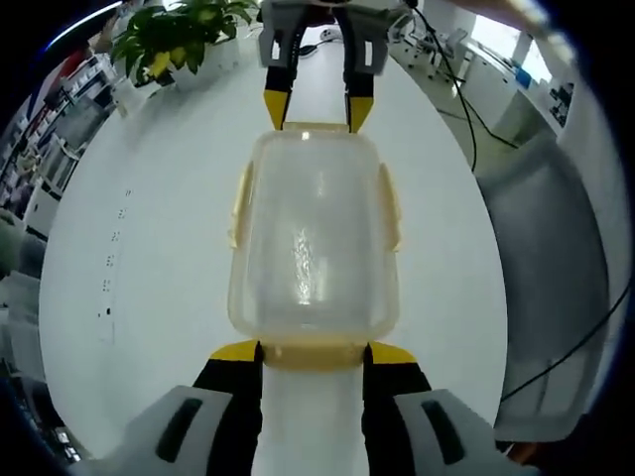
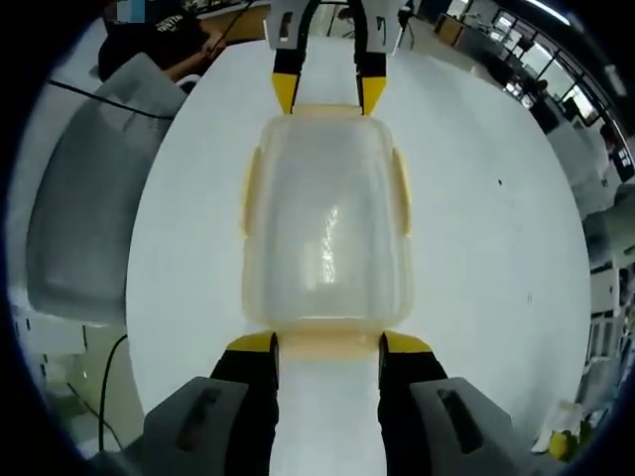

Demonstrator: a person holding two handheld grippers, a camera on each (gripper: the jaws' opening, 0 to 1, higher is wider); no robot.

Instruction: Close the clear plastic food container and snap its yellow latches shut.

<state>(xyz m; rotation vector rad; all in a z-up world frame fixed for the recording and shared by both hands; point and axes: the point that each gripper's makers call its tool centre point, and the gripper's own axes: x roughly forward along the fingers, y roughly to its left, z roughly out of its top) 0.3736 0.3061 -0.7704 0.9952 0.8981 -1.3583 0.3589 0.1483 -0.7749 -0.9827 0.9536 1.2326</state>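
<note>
Two tongs face off, jaws apart, at container ends.

— What is everything resting on?

— A white round table, bare and glossy over most of its top.

— And what lies directly on it?

— At the centre of both views, a clear plastic container with its lid on and yellow latches along its sides. In the left gripper view, at the upper left of the frame, a potted green plant stands near the far edge. At the top right, dark cables trail over the table's rim.

— Anything else?

— Small dark specks at the left of the tabletop.
</note>
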